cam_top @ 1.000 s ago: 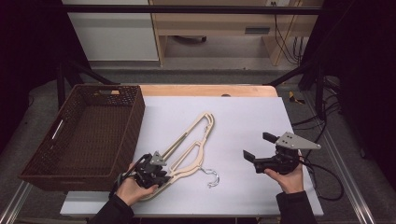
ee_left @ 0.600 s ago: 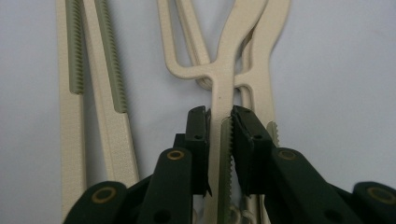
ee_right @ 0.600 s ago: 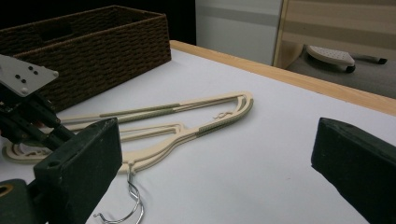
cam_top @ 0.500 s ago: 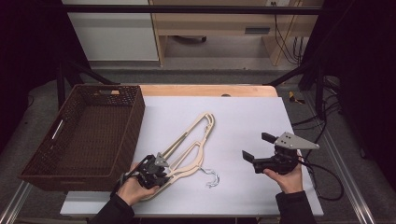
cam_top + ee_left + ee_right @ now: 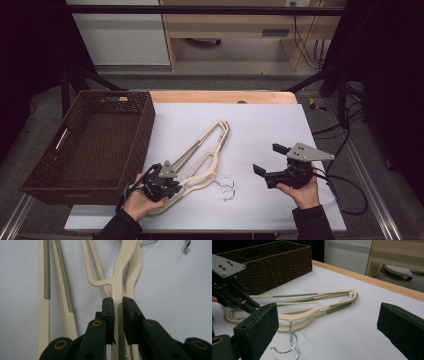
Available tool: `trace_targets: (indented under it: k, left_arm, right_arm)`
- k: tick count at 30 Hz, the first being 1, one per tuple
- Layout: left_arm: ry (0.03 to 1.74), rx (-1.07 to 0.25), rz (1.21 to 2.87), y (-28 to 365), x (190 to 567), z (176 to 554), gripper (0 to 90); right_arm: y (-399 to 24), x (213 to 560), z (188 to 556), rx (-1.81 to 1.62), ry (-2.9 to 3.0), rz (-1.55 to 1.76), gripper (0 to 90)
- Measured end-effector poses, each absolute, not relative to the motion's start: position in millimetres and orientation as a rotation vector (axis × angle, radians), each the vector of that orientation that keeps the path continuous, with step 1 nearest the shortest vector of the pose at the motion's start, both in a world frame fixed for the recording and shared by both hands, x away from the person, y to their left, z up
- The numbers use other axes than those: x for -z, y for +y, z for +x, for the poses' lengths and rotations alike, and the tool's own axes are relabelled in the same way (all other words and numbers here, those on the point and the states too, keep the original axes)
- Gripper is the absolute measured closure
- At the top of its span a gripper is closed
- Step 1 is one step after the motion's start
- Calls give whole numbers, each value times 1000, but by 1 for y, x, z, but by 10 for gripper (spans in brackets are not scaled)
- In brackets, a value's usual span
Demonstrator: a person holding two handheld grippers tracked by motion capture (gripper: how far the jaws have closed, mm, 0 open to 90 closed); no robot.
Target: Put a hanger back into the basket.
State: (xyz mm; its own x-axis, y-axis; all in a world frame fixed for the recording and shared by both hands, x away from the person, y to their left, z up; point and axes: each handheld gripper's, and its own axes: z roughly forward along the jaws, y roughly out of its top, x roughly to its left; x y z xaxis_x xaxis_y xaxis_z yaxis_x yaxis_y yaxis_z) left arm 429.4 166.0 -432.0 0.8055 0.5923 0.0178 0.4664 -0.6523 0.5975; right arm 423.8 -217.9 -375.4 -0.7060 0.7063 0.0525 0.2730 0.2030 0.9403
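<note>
Two cream plastic hangers (image 5: 205,155) lie stacked on the white table, their wire hooks (image 5: 227,186) pointing toward the front edge. My left gripper (image 5: 174,184) sits at their near left end. In the left gripper view, the left gripper (image 5: 118,302) has just been closing and its ribbed pads now press both sides of one hanger arm (image 5: 125,270). My right gripper (image 5: 270,160) hovers above the table to the right of the hooks, jaws wide apart with nothing between them. In the right gripper view, the right gripper (image 5: 328,315) faces the hangers (image 5: 319,306) and the left gripper (image 5: 253,305).
A dark brown wicker basket (image 5: 145,125) stands at the table's left, its near wall beside my left hand; it also shows as the basket (image 5: 274,262) behind the hangers. A wooden strip (image 5: 225,96) edges the table's far side. Cables trail off the right side.
The left gripper's jaws have narrowed onto the hanger arm, with the left hand shifting only slightly. The right gripper and the hangers have stayed in place.
</note>
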Motion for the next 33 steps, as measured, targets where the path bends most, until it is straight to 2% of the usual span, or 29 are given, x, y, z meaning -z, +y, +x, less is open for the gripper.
trace_targets:
  k: [13,33]
  left_arm:
    - [797,-290,2326,166,407,428,801]
    - [852,-296,2198,178,380,432,805]
  right_arm:
    - [-163,383,418,-1507,2223,823,63]
    - [-144,410,421,-1401,2317,836,72]
